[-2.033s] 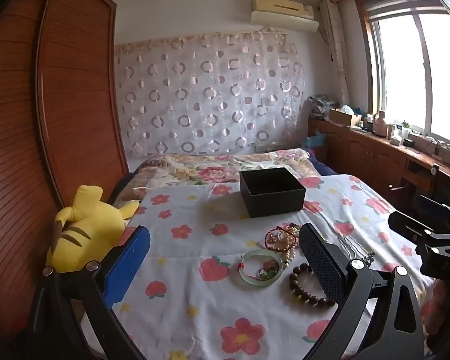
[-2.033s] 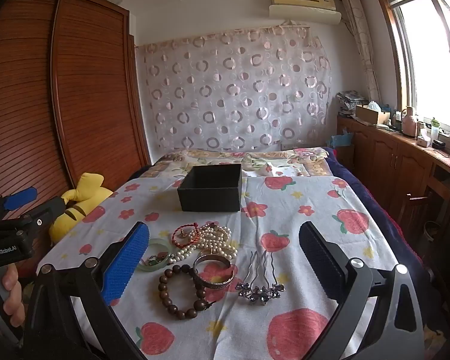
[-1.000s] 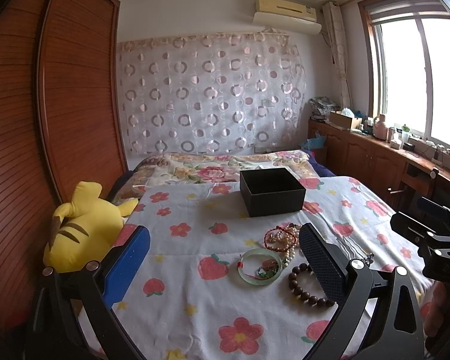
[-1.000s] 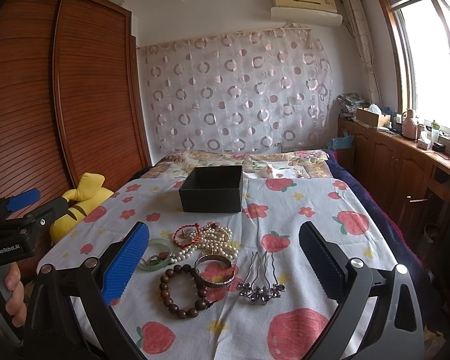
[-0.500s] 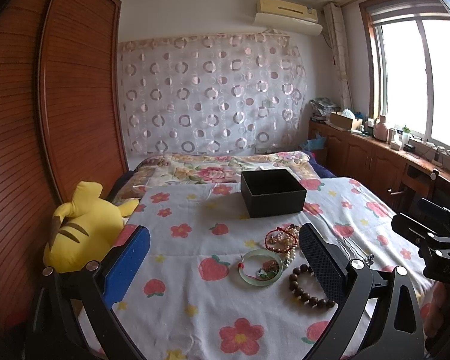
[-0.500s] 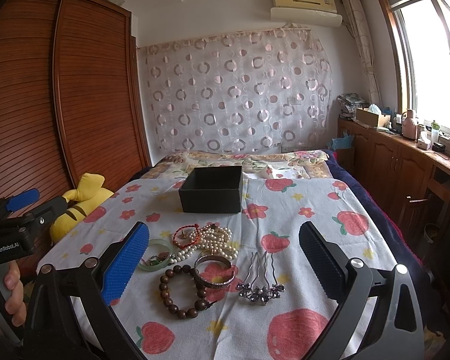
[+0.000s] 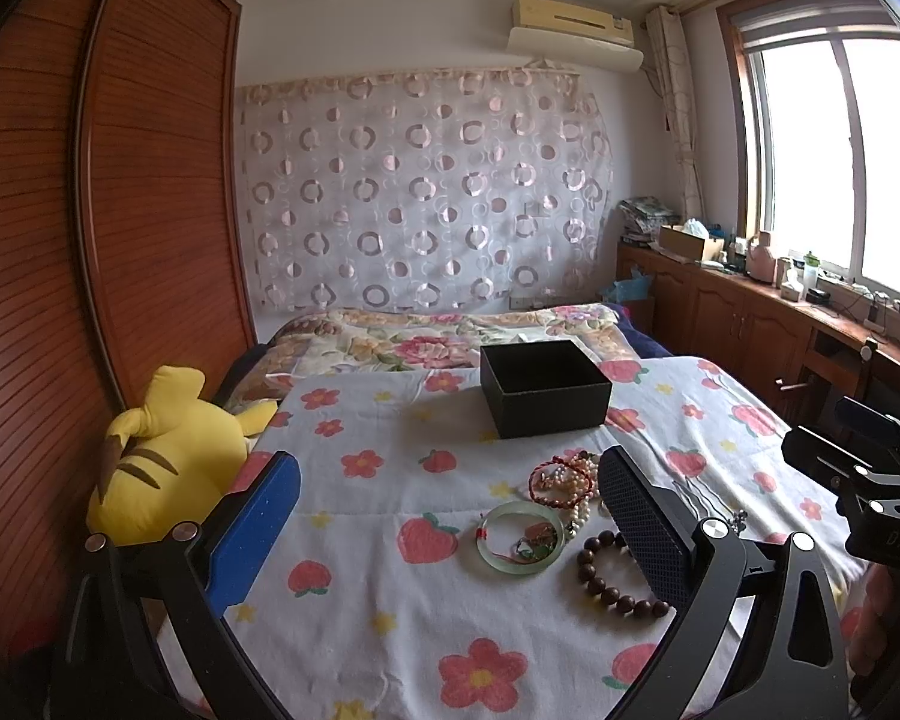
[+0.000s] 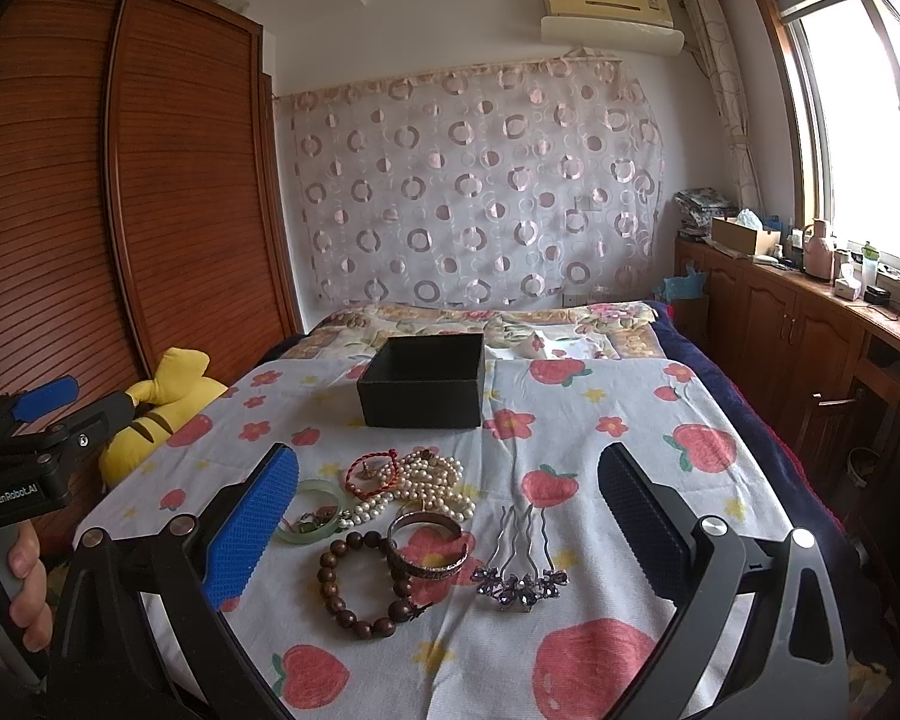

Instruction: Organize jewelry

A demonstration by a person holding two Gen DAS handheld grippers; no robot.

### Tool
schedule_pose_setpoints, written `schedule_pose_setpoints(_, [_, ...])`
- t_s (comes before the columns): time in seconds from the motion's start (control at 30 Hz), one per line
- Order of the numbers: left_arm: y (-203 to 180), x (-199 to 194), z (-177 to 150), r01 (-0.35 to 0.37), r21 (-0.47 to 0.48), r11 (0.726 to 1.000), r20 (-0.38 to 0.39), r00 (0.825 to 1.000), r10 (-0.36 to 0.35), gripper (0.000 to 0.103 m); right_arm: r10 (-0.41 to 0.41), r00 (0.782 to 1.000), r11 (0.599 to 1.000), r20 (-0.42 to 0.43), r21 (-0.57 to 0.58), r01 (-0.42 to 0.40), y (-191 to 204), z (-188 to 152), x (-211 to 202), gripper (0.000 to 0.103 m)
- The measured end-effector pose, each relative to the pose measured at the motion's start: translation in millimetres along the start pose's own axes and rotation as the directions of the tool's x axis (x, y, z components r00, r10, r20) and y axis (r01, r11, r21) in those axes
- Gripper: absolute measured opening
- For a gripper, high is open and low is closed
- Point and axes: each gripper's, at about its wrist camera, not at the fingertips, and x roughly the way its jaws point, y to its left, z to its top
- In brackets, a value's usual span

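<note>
From the left wrist view, the left gripper (image 7: 450, 516) hangs above the bed (image 7: 390, 600) with its 2 fingers spread wide and nothing between them. The jade bangle (image 7: 519, 537) and the wooden bead bracelet (image 7: 618, 576) lie just ahead of its right finger, the red cord bracelet (image 7: 555, 483) a little farther, and the open black box (image 7: 543, 387) stands beyond them, apparently empty.

From the right wrist view, the right gripper (image 8: 447, 516) is likewise wide apart and empty, poised over the pile: pearl necklace (image 8: 432, 480), metal bangle (image 8: 429, 546) and hairpin (image 8: 522, 564) (its prongs point toward the box).

No piece looks packed yet, so this reads as the opening step: choosing a first item. The next move probably calls for lowering 1 gripper over a single piece, closing on its rim, and carrying it to the box.
</note>
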Motion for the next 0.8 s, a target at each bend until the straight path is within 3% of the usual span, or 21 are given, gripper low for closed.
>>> schedule_pose_setpoints(0.8, [-6.5, -0.5, 0.9, 0.006, -0.002, 1.0, 0.001, 1.0, -0.006, 0.096, -0.001, 1.0, 1.0, 0.004, -0.003, 0.001, 0.4, 3.7, -3.7, 0.101])
